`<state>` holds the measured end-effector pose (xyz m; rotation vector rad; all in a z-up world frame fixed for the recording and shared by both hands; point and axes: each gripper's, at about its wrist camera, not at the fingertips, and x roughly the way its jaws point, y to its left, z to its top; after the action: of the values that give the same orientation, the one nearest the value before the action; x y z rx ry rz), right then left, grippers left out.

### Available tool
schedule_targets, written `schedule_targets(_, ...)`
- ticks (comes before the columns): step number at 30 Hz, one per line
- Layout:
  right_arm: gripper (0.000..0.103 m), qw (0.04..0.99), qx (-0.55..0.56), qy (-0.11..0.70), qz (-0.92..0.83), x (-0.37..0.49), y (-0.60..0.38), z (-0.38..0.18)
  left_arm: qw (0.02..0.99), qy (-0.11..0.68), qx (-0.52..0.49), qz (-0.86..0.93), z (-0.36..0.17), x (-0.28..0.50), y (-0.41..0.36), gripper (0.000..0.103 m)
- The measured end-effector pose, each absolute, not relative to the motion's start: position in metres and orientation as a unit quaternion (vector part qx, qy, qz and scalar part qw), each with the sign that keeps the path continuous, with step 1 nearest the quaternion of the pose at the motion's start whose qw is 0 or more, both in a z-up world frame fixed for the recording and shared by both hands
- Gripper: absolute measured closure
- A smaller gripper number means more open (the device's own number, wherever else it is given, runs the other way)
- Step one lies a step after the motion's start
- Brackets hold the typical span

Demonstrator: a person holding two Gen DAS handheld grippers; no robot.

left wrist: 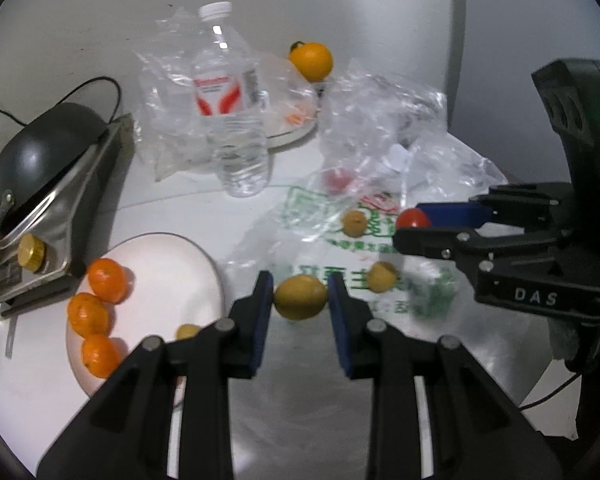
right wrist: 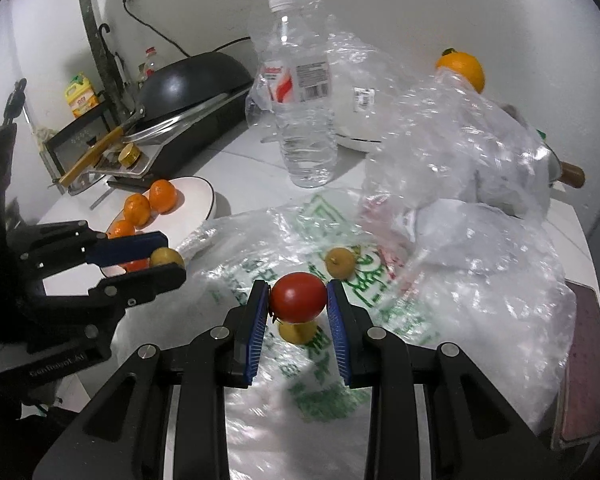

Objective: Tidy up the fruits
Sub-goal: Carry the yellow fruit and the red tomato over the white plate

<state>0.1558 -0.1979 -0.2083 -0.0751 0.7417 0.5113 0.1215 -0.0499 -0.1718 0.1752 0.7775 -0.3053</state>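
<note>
My left gripper (left wrist: 300, 298) is shut on a small yellow fruit (left wrist: 300, 297), held above the table beside a white plate (left wrist: 172, 264) with three oranges (left wrist: 107, 280). My right gripper (right wrist: 298, 300) is shut on a red tomato (right wrist: 298, 296) above a printed plastic bag (right wrist: 340, 360). It shows in the left wrist view (left wrist: 414, 220) at the right. Two more yellow fruits (left wrist: 355, 223) (left wrist: 382, 277) lie on the bag. Another yellow fruit (left wrist: 187, 331) lies on the plate. A large orange (left wrist: 311, 60) sits on a far plate.
A clear water bottle (left wrist: 230, 112) stands mid-table among crumpled clear bags (left wrist: 380, 128). A black wok on a cooker (left wrist: 48, 160) stands at the left. A reddish board (right wrist: 580, 360) lies at the right table edge. A red fruit (left wrist: 337, 179) shows under plastic.
</note>
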Motion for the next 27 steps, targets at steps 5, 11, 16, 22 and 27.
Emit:
schedule_targets(5, 0.071, 0.898, -0.04, 0.356, 0.254, 0.159, -0.18, -0.206, 0.913, 0.375, 0.082, -0.136, -0.171, 0.125, -0.029, 0.074)
schedule_targets(11, 0.071, 0.896, -0.053, 0.356, 0.261, 0.164, -0.159, -0.203, 0.918, 0.371, 0.075, -0.121, -0.171, 0.129, -0.005, 0.074)
schedule_targets(16, 0.071, 0.891, -0.063, 0.359, 0.27, 0.168, -0.14, -0.202, 0.918, 0.375, 0.067, -0.108, -0.175, 0.135, 0.012, 0.074)
schedule_targets(22, 0.071, 0.887, -0.074, 0.359, 0.28, 0.174, -0.121, -0.2, 0.921, 0.372, 0.063, -0.097, -0.178, 0.143, 0.028, 0.074)
schedule_targets(27, 0.071, 0.883, -0.08, 0.361, 0.29, 0.182, -0.106, -0.2, 0.922, 0.371, 0.065, -0.092, -0.183, 0.155, 0.039, 0.074)
